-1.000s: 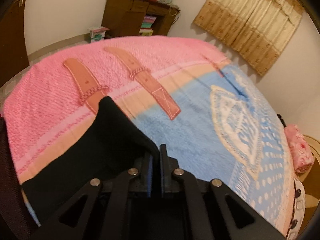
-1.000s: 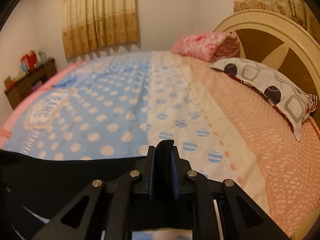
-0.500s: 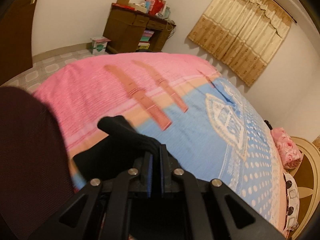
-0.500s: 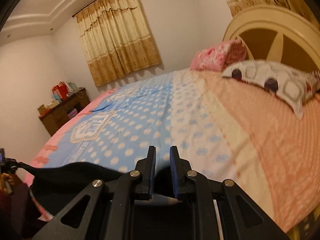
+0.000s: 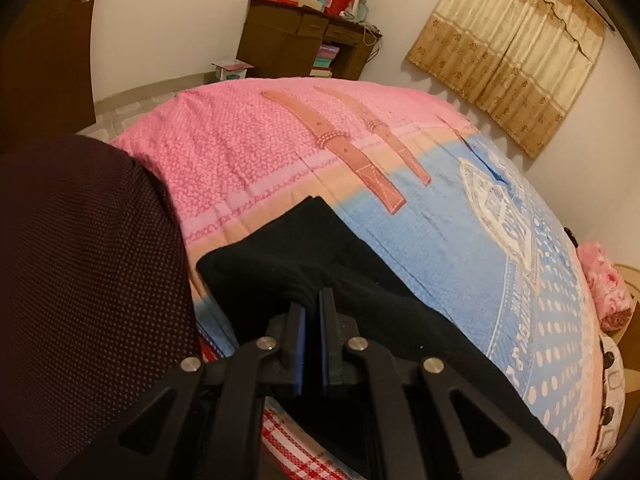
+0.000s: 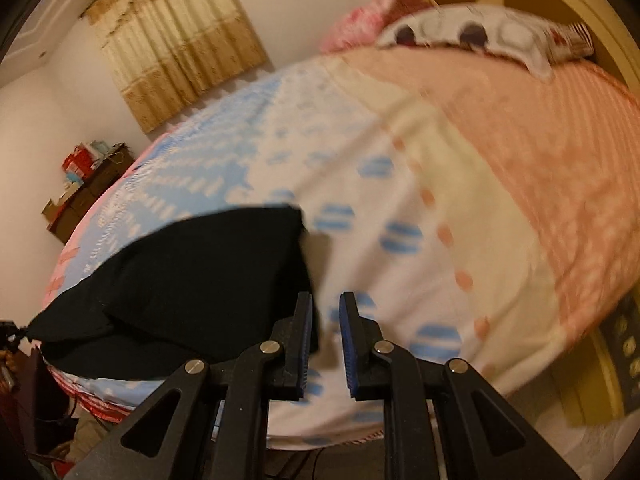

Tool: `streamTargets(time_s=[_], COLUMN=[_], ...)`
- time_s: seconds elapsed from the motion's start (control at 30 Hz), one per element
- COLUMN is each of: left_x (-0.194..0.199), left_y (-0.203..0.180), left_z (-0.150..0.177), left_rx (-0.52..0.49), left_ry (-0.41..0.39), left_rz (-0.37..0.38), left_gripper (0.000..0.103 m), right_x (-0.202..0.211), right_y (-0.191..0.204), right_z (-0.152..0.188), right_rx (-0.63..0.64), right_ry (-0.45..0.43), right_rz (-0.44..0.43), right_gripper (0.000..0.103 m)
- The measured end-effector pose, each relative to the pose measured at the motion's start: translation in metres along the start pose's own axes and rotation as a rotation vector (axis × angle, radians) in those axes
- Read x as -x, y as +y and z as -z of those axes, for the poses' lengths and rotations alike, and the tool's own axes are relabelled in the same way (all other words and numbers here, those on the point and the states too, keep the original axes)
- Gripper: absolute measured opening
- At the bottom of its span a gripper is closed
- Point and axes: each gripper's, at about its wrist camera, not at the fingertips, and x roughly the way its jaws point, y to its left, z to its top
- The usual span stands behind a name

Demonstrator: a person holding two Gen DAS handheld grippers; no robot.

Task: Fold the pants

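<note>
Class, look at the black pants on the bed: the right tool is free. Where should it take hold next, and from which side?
Probably the far right corner of the pants, approached from the right across the bedspread. That corner lies flat with a clear edge beside the open right tool, while the left tool already pinches the near edge.

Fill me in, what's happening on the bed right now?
A person with two handheld grippers is folding black pants on the bed. The left gripper is shut on the pants, pinching a bunched edge near the bed's near side. The right gripper is open with nothing between its fingers; the pants lie just to its left, draped on the bedspread with one corner folded over. The right view is motion-blurred, so that gripper is likely moving.
</note>
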Motion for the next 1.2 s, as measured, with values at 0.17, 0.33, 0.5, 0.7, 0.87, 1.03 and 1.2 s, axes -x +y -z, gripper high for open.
streamTargets(time_s=[0.17, 0.33, 0.5, 0.7, 0.87, 1.03, 1.2], left_x=[0.003, 0.005, 0.011, 0.005, 0.006, 0.004, 0.005], left_y=[-0.002, -0.002, -0.005, -0.006, -0.003, -0.004, -0.006], left_z=[-0.001, -0.003, -0.004, -0.004, -0.009, -0.01, -0.015], left_rx=[-0.002, 0.008, -0.01, -0.02, -0.011, -0.011, -0.011], left_ry=[-0.012, -0.014, -0.033, -0.024, -0.025, -0.021, -0.023], left_rz=[0.006, 0.017, 0.02, 0.021, 0.047, 0.059, 0.073], left_gripper=[0.006, 0.006, 0.006, 0.006, 0.006, 0.006, 0.006], right_x=[0.016, 0.029, 0.019, -0.03, -0.063, -0.093, -0.092], right_y=[0.003, 0.023, 0.049, 0.105, 0.134, 0.14, 0.143], right_z=[0.0, -0.002, 0.009, 0.023, 0.022, 0.022, 0.017], right_rx=[-0.11, -0.197, -0.269, -0.274, -0.291, -0.429, -0.493], right_ry=[-0.045, -0.061, 0.048, 0.229, 0.291, 0.299, 0.198], right_rz=[-0.134, -0.265, -0.434, -0.53, -0.572, -0.569, -0.544], right_gripper=[0.015, 0.073, 0.073, 0.06, 0.057, 0.057, 0.013])
